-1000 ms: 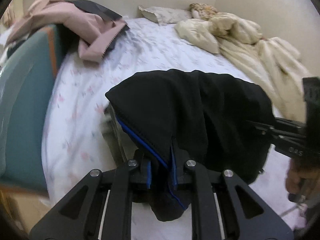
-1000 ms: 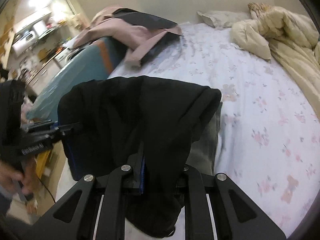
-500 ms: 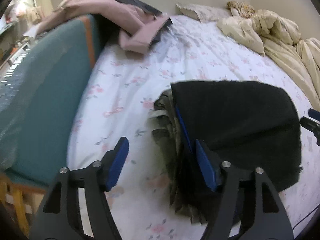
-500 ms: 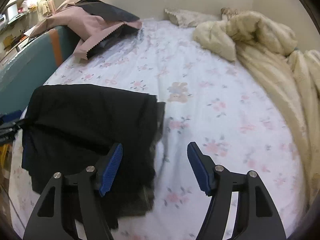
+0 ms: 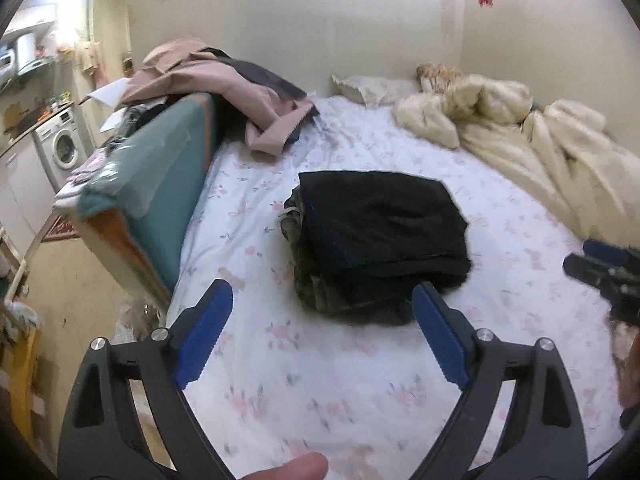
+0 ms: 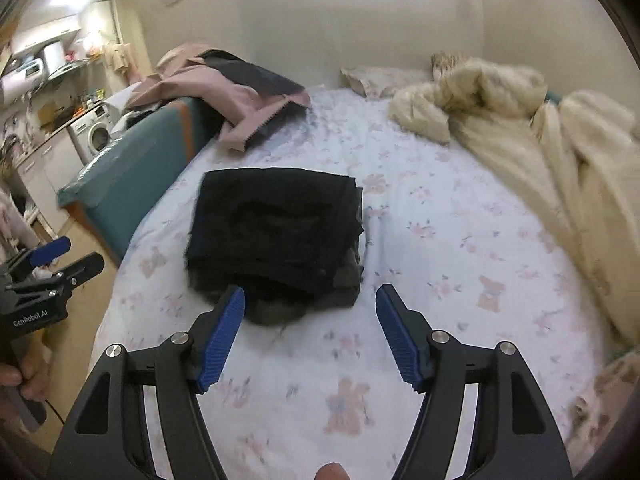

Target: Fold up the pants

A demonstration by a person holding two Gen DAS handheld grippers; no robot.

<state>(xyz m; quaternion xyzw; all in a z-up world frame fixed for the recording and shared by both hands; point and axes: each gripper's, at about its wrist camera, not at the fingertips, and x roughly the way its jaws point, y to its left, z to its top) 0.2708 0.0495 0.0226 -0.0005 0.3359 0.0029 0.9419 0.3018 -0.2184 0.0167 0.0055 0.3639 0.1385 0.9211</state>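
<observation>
Toward the left edge of the bed (image 5: 360, 380), near its foot — black pants (image 5: 384, 224) folded into a compact, roughly square bundle, resting on top of an olive-grey folded garment (image 5: 320, 292) that peeks out along the near and left sides. Left gripper (image 5: 320, 336) spread wide, fingers (image 5: 204, 332) released, holding nothing, short of the stack and not touching it. Right gripper (image 6: 308, 334) likewise agape and empty, just short of the bundle's near edge. Folding apparently finished — at most a tidy-up of the slightly ragged near hem left, judging by how things lie.
</observation>
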